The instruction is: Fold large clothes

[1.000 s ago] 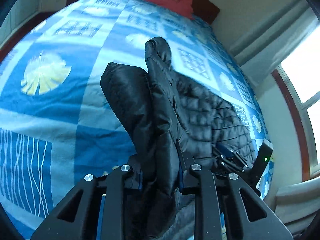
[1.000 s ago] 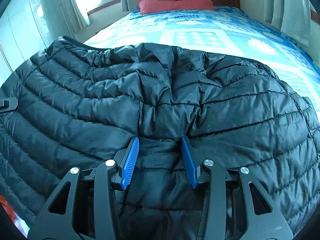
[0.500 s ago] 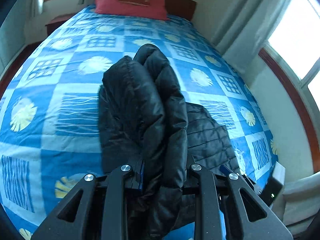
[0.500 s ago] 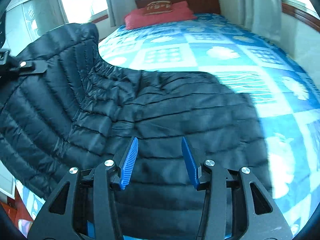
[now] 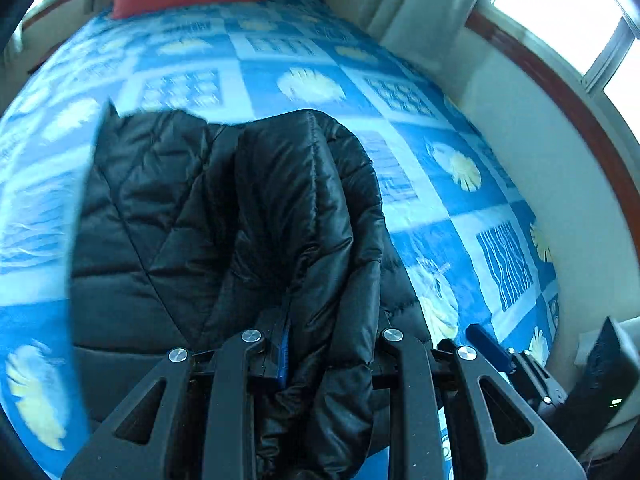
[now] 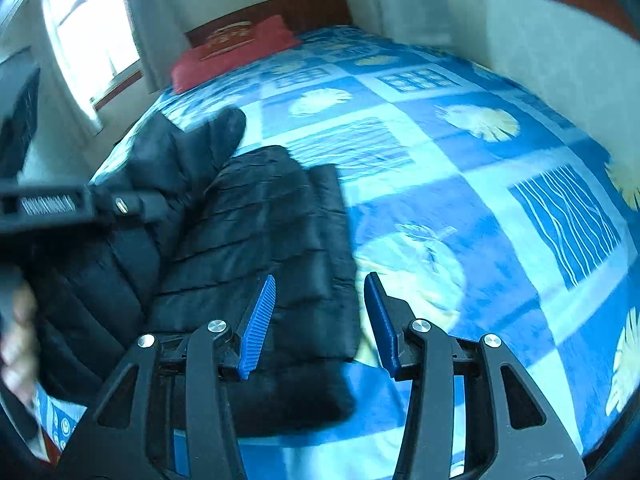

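1. Task status: the black puffer jacket lies on the bed near its foot end, towards the window side. In the right wrist view the part nearest me looks already doubled into a flat slab w/ a fairly straight edge. I judge the fold approx. half done.
2. Still open: one bunched section, prob. a sleeve or side panel, is lifted off the bed in my left gripper and not yet laid over the flat part. Its far end sticks up towards the red pillow.
3. Left to do, in my judgement: lay that raised part down, smooth it, then one more fold to make a compact stack.
4. Left gripper: nearly closed, clamped on a thick wad of jacket fabric; the wad fills the gap btw. the fingers and hangs below them.
5. Right gripper: jaws about half apart, blue pads bare, nothing btw. them. It hovers over the jacket's near edge; I see no contact w/ the fabric.
6. Views are motion-blurred, so fine seams and zips can't be read.
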Motion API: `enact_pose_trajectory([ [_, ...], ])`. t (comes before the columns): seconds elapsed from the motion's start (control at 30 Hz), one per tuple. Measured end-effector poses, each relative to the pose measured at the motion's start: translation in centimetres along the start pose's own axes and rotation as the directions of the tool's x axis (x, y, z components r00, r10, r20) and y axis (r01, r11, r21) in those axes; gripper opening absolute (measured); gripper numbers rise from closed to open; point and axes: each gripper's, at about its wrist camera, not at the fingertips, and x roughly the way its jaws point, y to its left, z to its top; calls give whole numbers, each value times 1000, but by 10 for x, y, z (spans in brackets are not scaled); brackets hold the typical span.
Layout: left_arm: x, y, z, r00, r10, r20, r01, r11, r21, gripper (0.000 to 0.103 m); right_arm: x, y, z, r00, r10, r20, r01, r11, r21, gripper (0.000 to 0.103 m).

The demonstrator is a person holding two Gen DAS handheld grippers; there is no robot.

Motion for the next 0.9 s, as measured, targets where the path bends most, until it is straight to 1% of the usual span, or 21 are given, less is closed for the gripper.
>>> enact_pose_trajectory([
  [0.07,20,-7,-10,1000,11,-3,-11,1000,10,24,1,-11,-1,1000,-14,-8,14,1000,17,46],
  [0.17,32,-11,-19,999,17,28,-18,1000,17,24,5,-22,-2,999,-25,-19,26,999,35,46],
  [0.27,30,-11,-23,999,10,51,-11,1000,19,24,7,-25,-4,999,-32,-31,33,999,42,46],
  [0.33,25,-12,-24,998,-3,61,2,1000,21,27,9,-26,-4,999,-35,-34,36,999,40,46],
  [0.37,21,-13,-25,998,-11,68,10,1000,20,31,8,-25,-4,999,-37,-33,38,999,37,47],
  [0.4,17,-14,-28,997,-22,75,20,1000,20,33,7,-24,-5,999,-41,-31,42,999,34,51],
  [0.43,15,-16,-29,996,-32,81,30,999,21,38,6,-23,-5,999,-45,-28,46,998,30,53],
  [0.47,10,-19,-32,995,-48,91,47,999,21,44,4,-22,-5,998,-51,-27,52,998,23,53],
  [0.5,6,-21,-34,993,-60,98,58,998,20,47,2,-22,-6,998,-56,-26,56,998,17,53],
  [0.53,-2,-25,-37,991,-76,109,75,997,20,53,0,-22,-6,998,-60,-23,60,998,15,53],
  [0.57,-7,-28,-38,990,-84,116,82,996,21,56,-3,-22,-6,998,-66,-18,66,998,13,53],
  [0.6,-15,-32,-38,987,-94,129,92,995,23,58,-7,-21,-6,997,-70,-14,70,997,12,53],
  [0.67,-29,-36,-38,982,-111,150,108,994,27,65,-13,-21,-5,997,-71,-3,72,997,15,53],
  [0.73,-43,-38,-36,977,-138,162,136,990,24,68,-22,-18,-3,997,-70,14,70,997,14,53],
  [0.8,-61,-36,-36,965,-198,173,197,980,19,68,-31,-11,-1,997,-67,33,67,998,7,53],
  [0.9,-85,-26,-39,954,-204,220,203,979,29,68,-40,2,2,998,-48,51,49,999,-6,53],
])
